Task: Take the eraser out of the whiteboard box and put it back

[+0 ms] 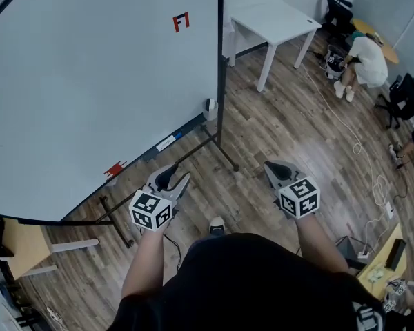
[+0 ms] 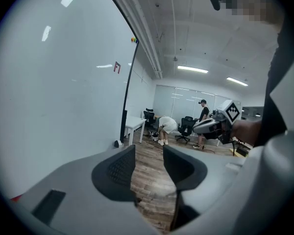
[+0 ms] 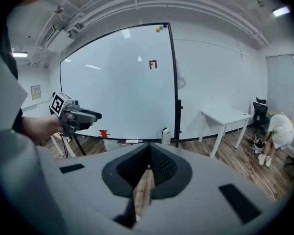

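Evidently both claws hung over the wood-plank floor [image 1: 283,126], well apart from the glossy whiteboard [image 1: 90,81]. The left claw [image 2: 149,153] sat released, with only planks between its ribbed dark pads [image 2: 120,169]. The right claw [image 3: 148,153] was clenched on nothing. A small rounded white whiteboard box [image 3: 165,135] sat at the board's lower corner; the eraser could not be made out.
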Demonstrator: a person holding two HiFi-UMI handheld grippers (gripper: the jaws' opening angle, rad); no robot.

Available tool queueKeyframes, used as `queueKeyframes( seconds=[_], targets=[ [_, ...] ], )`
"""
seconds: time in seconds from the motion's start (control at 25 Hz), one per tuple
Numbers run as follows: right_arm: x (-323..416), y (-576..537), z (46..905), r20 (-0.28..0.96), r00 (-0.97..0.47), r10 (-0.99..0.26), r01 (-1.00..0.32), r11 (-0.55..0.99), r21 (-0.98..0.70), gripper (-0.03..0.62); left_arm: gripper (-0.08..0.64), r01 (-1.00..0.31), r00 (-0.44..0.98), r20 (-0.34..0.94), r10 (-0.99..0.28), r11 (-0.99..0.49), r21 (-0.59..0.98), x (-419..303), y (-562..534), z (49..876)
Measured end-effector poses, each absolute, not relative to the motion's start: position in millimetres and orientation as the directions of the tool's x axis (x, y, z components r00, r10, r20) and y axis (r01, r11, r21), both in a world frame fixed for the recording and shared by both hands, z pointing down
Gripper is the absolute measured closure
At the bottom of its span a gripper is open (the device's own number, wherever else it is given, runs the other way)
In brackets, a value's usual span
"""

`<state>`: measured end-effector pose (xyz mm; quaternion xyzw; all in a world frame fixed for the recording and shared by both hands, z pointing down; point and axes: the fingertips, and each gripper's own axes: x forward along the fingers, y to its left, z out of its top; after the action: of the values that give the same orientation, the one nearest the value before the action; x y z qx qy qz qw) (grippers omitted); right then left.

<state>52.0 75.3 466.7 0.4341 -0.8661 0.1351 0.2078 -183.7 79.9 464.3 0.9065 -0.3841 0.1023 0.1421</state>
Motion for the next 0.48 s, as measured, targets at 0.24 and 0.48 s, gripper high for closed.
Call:
queueKeyframes(
  seconds=[0.24,0.48],
  targets=[
    [36,49,463,0.482,-0.533,-0.695,-0.807,0.589,-0.042,0.597,0.388,-0.717,0.693,0.293,-0.659,-0.674,0.179,-195,51,466],
    [20,30,465,0.491,-0.532,-0.690,-0.805,0.593,-0.038,0.597,0.387,-0.707,0.702,0.298,-0.647,-0.685,0.179,-206,30,470]
  ],
)
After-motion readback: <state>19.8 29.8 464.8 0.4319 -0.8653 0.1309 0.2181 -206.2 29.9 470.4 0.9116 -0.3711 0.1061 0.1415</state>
